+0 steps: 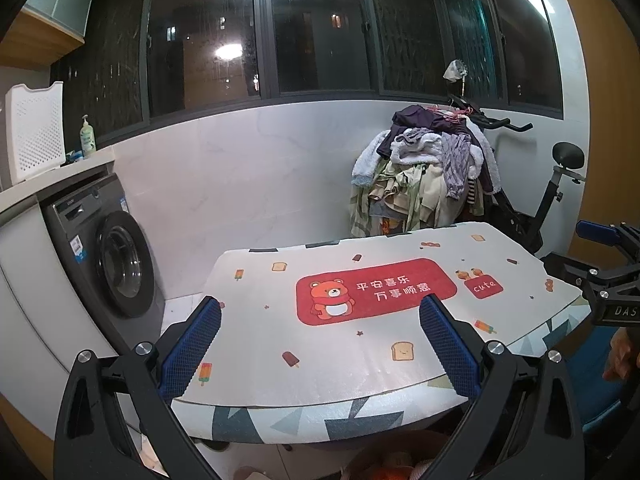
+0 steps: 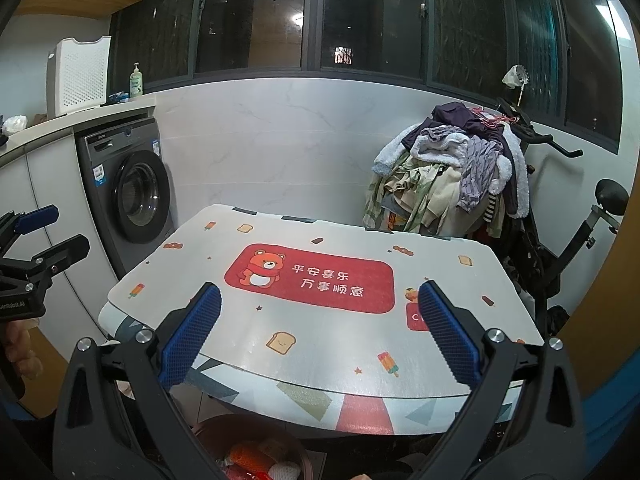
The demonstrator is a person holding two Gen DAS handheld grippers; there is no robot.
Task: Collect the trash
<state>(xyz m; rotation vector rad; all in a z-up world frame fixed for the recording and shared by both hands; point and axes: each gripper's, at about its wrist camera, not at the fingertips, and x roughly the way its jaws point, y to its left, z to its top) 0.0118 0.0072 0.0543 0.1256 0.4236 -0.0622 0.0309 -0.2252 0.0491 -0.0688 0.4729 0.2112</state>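
A small table [image 1: 360,368] [image 2: 320,344] carries a white mat with a red bear panel; I see no trash on its top. Under its near edge stands a round brown bin [image 2: 256,436] holding orange and white scraps [image 2: 256,460]; in the left wrist view only its top [image 1: 384,464] shows. My left gripper [image 1: 320,348] hovers open above the table's near edge, nothing between its blue pads. My right gripper [image 2: 320,332] is likewise open and empty over the near edge. Each gripper shows at the other view's side: right [image 1: 600,256], left [image 2: 36,240].
A washing machine [image 1: 108,256] [image 2: 132,196] sits under a counter at the left, with a white perforated basket [image 2: 80,76] and a pump bottle [image 2: 136,82] on top. A clothes heap [image 2: 452,176] covers an exercise bike [image 2: 560,240] at the back right. Dark windows run behind.
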